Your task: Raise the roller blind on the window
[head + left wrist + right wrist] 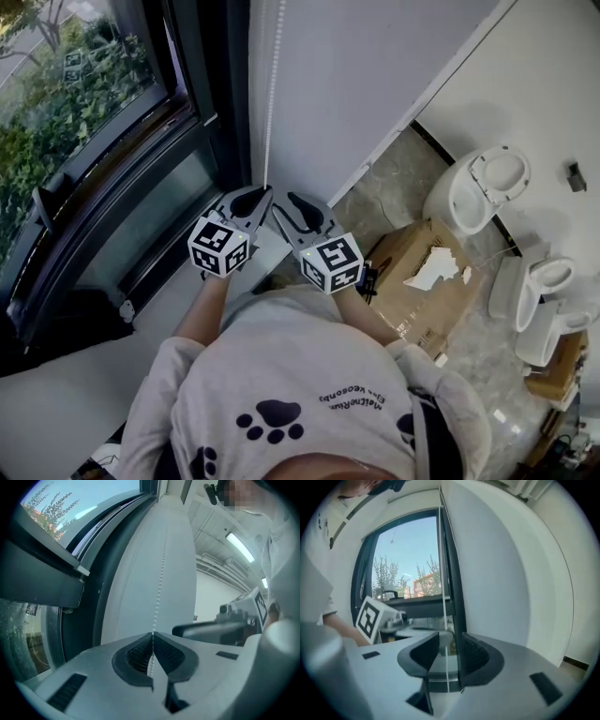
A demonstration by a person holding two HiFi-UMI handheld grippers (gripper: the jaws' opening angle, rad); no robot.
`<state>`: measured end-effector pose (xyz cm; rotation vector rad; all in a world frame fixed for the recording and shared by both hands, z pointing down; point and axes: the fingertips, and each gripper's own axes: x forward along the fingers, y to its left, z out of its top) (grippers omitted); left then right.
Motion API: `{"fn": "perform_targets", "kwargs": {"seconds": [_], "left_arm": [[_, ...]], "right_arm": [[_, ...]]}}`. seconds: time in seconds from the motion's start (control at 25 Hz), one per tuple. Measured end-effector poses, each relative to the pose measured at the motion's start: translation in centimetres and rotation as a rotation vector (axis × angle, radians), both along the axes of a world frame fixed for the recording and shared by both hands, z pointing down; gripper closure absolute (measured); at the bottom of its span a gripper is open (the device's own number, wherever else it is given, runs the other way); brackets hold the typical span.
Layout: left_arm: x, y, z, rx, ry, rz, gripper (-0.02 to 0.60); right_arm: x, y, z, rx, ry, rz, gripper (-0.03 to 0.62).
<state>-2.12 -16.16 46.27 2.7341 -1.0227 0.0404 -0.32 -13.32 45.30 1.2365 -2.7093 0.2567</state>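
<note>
The white bead chain (273, 84) of the blind hangs down the wall beside the dark-framed window (75, 103). My left gripper (261, 195) is shut on the chain (161, 569), which is pinched between its ribbed pads (140, 656). Close to its right, my right gripper (286, 204) stands open. In the right gripper view the chain (442, 573) runs down through the gap between the jaws of the right gripper (446, 651) without touching either pad. The blind's fabric is not in view.
A white sill (141, 309) runs under the window. On the floor to the right stand a cardboard box (422, 277) and white ceramic toilets (483, 187). The white wall (375, 66) rises just behind the chain.
</note>
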Motion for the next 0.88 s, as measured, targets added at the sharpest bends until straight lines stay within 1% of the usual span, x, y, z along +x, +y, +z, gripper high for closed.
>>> {"fn": "perform_targets", "kwargs": {"seconds": [0.08,0.2,0.36,0.44,0.52,0.64,0.72,0.8,0.88], "left_arm": [[0.2,0.1,0.0,0.003,0.002,0.005,0.566],[0.4,0.2,0.0,0.005,0.011,0.007,0.566],[0.8,0.4,0.0,0.002,0.021,0.012,0.566],[0.8,0.5,-0.1,0.004,0.023,0.012,0.566],[0.9,0.5,-0.1,0.005,0.022,0.011,0.566],[0.8,0.6,-0.1,0.007,0.021,0.007,0.566],[0.8,0.6,0.0,0.007,0.02,0.006,0.566],[0.8,0.6,0.0,0.006,0.018,0.005,0.566],[0.9,0.6,0.0,0.009,0.016,0.004,0.566]], "right_arm": [[0.1,-0.2,-4.0,0.057,-0.027,-0.001,0.442],[-0.4,-0.6,-9.8,0.156,-0.038,-0.03,0.444],[-1.2,-1.2,-15.8,0.252,-0.038,-0.068,0.445],[-1.6,-1.9,-17.9,0.269,-0.053,-0.072,0.458],[-2.1,-2.5,-19.6,0.268,-0.082,-0.082,0.482],[-2.8,-3.0,-21.8,0.275,-0.113,-0.1,0.499],[-3.1,-3.3,-22.8,0.286,-0.104,-0.098,0.521],[-3.3,-3.5,-23.1,0.288,-0.082,-0.089,0.576],[-3.3,-3.6,-23.0,0.289,-0.069,-0.081,0.58]]}}
